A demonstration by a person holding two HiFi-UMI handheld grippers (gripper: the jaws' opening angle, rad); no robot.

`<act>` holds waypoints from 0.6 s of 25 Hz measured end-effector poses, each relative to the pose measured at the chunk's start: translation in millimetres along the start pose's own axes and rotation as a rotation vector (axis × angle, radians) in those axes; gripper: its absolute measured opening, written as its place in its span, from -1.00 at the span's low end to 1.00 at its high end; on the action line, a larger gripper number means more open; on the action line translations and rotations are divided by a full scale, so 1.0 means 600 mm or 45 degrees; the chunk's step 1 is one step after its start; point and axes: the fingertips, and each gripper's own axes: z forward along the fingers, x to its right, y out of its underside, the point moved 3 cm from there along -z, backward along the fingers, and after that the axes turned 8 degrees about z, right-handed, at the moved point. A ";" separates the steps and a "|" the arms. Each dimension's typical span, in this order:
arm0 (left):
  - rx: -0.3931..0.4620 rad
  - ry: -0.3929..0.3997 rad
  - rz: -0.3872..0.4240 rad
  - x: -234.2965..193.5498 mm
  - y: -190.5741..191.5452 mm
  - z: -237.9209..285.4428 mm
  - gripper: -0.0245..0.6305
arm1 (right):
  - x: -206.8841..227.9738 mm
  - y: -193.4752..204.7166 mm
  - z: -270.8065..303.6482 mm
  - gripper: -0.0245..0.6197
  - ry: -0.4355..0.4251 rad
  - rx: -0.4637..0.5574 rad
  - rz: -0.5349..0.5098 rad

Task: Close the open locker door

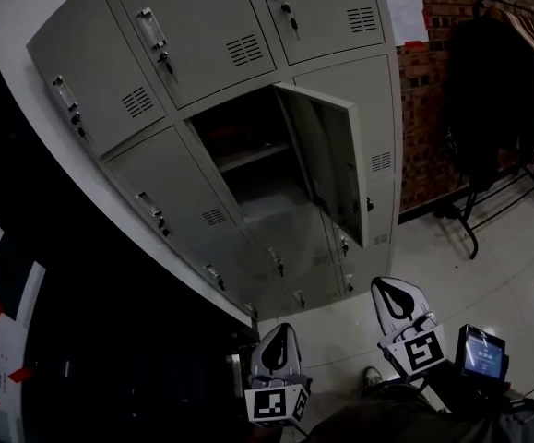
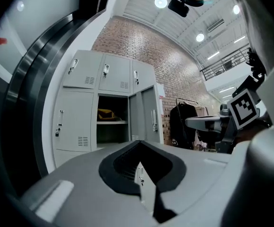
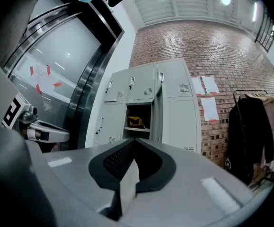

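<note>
The open locker door (image 1: 326, 160) is swung out at the right side of its compartment (image 1: 213, 123), in the middle of the grey locker bank (image 1: 183, 26), far ahead. Inside, a shelf (image 1: 248, 158) carries a yellow object (image 3: 135, 122). The left gripper (image 1: 281, 330) and right gripper (image 1: 397, 293) are near, well apart from the door, both clenched with nothing between the jaws.

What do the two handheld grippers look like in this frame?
Both the left gripper and right gripper have pale grey moulded shells with black teardrop-shaped pads lining the fingers. Each carries a white cube printed with black square markers. A small lit screen sits beside the right one. The person's clothing looks dark.
</note>
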 end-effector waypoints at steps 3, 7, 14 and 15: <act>-0.005 -0.010 0.005 0.000 -0.003 0.064 -0.93 | 0.049 -0.001 0.045 -0.90 -0.007 0.001 0.003; 0.011 -0.027 0.011 -0.001 -0.007 0.139 -0.93 | 0.108 -0.003 0.097 -0.90 -0.016 0.005 0.005; 0.027 -0.031 0.006 -0.015 -0.010 0.228 -0.93 | 0.175 -0.010 0.169 -0.90 -0.018 0.013 -0.015; 0.030 -0.027 0.004 -0.018 -0.009 0.237 -0.93 | 0.179 -0.013 0.177 -0.90 -0.024 0.020 -0.019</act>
